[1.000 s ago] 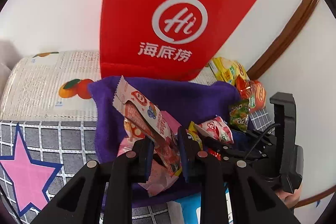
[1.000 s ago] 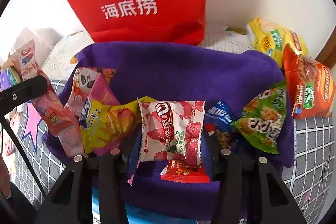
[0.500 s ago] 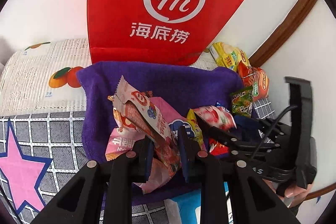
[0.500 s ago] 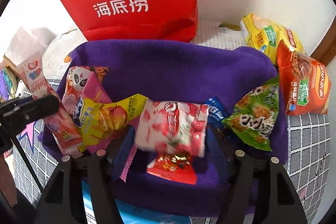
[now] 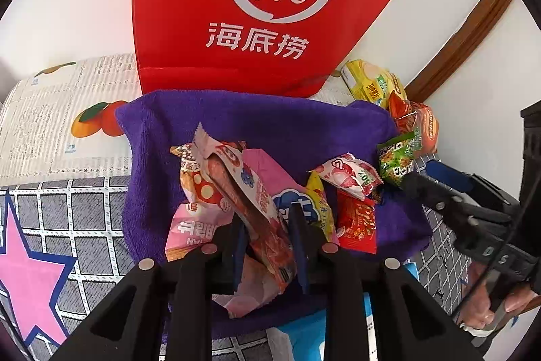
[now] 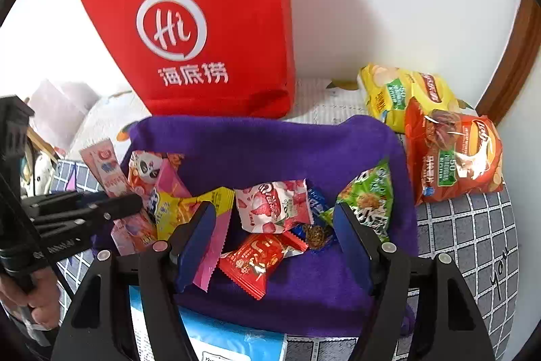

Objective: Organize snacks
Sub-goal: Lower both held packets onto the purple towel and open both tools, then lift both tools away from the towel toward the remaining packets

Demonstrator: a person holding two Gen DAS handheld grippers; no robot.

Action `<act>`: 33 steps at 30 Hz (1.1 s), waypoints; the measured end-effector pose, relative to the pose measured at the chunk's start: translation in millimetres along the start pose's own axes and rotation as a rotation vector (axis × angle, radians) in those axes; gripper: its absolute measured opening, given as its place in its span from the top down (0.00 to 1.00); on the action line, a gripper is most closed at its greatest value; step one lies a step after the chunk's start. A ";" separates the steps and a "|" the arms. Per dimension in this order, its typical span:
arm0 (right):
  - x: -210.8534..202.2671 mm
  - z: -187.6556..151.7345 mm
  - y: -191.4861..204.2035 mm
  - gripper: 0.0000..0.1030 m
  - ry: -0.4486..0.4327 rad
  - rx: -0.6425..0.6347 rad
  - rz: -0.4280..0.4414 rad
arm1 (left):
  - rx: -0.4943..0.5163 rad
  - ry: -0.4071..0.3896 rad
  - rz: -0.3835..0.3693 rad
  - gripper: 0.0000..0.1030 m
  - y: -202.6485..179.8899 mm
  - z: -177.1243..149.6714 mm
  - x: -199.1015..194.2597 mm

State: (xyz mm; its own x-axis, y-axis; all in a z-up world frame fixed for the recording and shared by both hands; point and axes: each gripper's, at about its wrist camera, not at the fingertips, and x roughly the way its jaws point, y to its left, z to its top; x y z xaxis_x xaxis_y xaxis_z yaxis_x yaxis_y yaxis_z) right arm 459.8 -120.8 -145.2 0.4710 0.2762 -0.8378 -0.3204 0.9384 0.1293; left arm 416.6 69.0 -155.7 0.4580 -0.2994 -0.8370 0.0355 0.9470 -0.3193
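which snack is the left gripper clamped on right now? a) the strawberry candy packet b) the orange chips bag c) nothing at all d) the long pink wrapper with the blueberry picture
d: in the left wrist view the left gripper pinches the long pink wrapper, while the strawberry candy packet lies free on the purple towel.

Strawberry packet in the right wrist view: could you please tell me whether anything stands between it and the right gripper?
Nothing visible does: the strawberry packet lies uncovered on the purple towel, between the fingers of the open right gripper. A small red packet beside it might get caught too.
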 end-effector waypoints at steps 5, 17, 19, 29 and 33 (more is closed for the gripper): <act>-4.5 -0.7 -2.3 0.31 -0.008 0.004 -0.002 | -0.006 -0.004 -0.002 0.74 0.6 0.3 4.8; -4.4 -2.0 3.2 0.31 -0.015 -0.010 0.011 | 0.022 -0.037 0.013 0.57 -2.2 1.3 -0.6; -6.3 -2.1 4.9 0.31 -0.021 -0.016 0.014 | 0.043 -0.047 0.039 0.49 -5.0 1.9 -2.7; -43.1 -13.9 4.9 0.31 -0.086 0.013 0.031 | 0.056 -0.121 0.091 0.37 -8.3 4.3 -34.8; -64.5 -34.5 -0.2 0.31 -0.100 0.042 0.040 | 0.052 -0.149 0.102 0.37 -10.0 3.2 -50.4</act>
State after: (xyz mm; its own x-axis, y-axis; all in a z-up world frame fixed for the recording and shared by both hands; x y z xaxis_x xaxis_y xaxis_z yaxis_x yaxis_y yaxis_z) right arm 401.1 -145.9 -109.5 0.5392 0.3307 -0.7746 -0.3068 0.9336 0.1851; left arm 396.0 75.0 -108.8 0.5879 -0.1844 -0.7877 0.0261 0.9775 -0.2094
